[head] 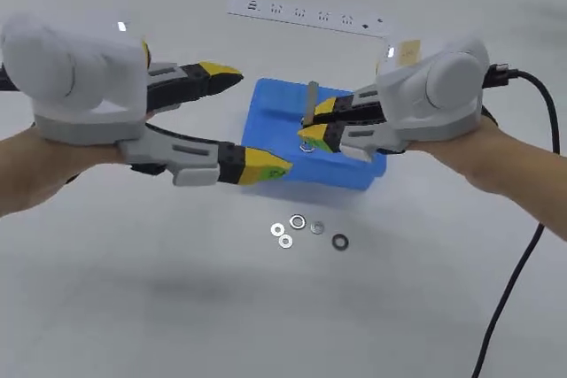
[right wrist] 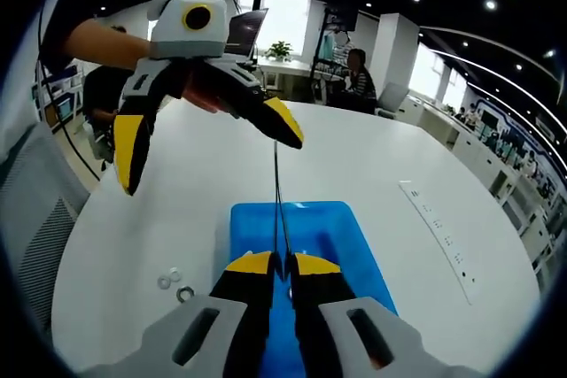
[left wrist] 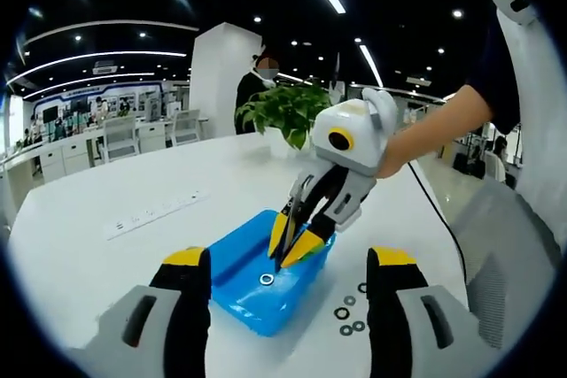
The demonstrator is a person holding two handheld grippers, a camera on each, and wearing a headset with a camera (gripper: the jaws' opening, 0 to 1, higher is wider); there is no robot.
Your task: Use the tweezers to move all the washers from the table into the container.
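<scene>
The right claw (head: 310, 135) was pinched narrow on the thin metal tweezers (right wrist: 276, 205). Their tips reached down into the blue plastic container (head: 279, 104) at the centre of the head view, beside one silver washer (left wrist: 267, 279). The left claw (head: 259, 121) gaped wide, holding nothing. Five small metal washers (head: 298, 221) lay on the white table (head: 133, 307) just below the container.

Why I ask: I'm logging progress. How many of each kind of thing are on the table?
washers: 6 (5 on the table, 1 in the blue container)
tweezers: 1
blue container: 1
power strip: 1
Total: 9
</scene>
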